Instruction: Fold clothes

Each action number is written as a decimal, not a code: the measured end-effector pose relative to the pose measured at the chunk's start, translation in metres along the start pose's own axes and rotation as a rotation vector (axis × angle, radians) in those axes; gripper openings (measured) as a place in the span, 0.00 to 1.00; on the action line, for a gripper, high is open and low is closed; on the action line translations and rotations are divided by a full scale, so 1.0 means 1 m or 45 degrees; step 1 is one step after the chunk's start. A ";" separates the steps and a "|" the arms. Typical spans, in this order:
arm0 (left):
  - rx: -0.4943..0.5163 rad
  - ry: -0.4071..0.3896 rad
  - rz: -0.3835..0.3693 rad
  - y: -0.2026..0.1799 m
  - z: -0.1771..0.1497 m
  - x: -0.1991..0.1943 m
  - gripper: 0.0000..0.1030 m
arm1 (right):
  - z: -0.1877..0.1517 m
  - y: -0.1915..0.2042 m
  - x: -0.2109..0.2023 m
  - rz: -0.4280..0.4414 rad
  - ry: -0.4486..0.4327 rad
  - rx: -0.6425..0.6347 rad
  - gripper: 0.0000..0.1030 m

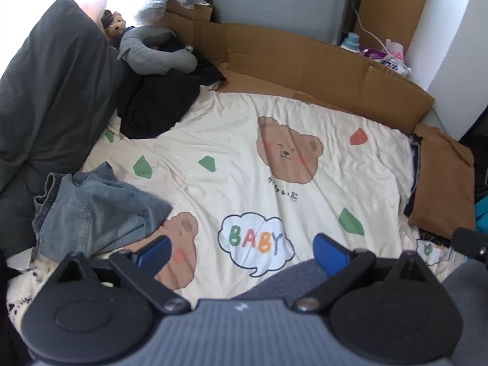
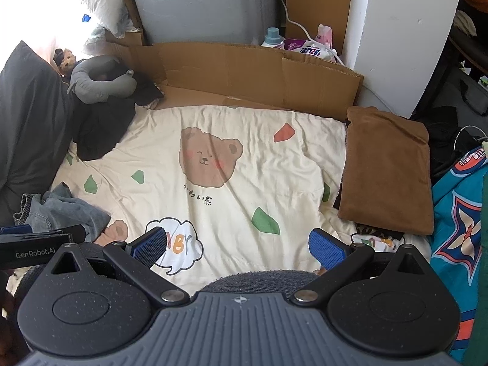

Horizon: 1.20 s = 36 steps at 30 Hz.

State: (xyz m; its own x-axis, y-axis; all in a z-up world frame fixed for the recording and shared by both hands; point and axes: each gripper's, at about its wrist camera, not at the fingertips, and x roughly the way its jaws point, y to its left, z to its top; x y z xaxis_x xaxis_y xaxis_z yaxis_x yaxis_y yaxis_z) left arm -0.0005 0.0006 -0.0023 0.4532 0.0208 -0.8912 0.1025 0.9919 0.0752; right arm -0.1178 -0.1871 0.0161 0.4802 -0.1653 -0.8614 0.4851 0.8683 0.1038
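A crumpled pair of blue denim jeans [image 1: 94,210] lies at the left of a cream bear-print sheet [image 1: 274,183], close beside my left gripper's left finger. My left gripper [image 1: 242,251] hovers open over the "BABY" cloud print, nothing between its blue pads. In the right wrist view the jeans [image 2: 64,210] lie far left. My right gripper [image 2: 236,245] is open above the sheet [image 2: 244,167], holding nothing. A folded brown garment [image 2: 387,170] rests on a stack at the sheet's right edge, also seen as the brown garment [image 1: 442,180]. A black garment heap [image 1: 158,103] lies at the back left.
A dark grey duvet [image 1: 52,91] rises along the left. A grey neck pillow [image 1: 152,52] and small teddy bear [image 1: 114,24] sit at the back left. Flattened cardboard [image 2: 259,73] walls the far edge, with bottles [image 2: 271,38] behind. A teal patterned cloth [image 2: 460,213] lies far right.
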 end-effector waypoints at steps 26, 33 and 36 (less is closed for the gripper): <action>0.014 -0.018 -0.003 -0.002 -0.002 -0.003 0.94 | -0.001 0.001 -0.001 -0.001 -0.004 0.001 0.99; 0.007 -0.017 -0.017 0.001 -0.002 -0.004 0.95 | 0.000 0.003 0.000 -0.025 -0.004 -0.012 0.99; 0.002 -0.016 -0.022 0.002 -0.001 -0.003 0.95 | -0.001 0.003 0.000 -0.031 -0.011 -0.012 0.99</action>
State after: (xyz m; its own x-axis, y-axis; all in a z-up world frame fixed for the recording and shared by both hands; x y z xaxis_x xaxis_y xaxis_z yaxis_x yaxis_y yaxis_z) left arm -0.0027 0.0026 -0.0004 0.4621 0.0024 -0.8868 0.1119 0.9918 0.0610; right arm -0.1170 -0.1843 0.0165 0.4750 -0.1904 -0.8591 0.4898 0.8683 0.0785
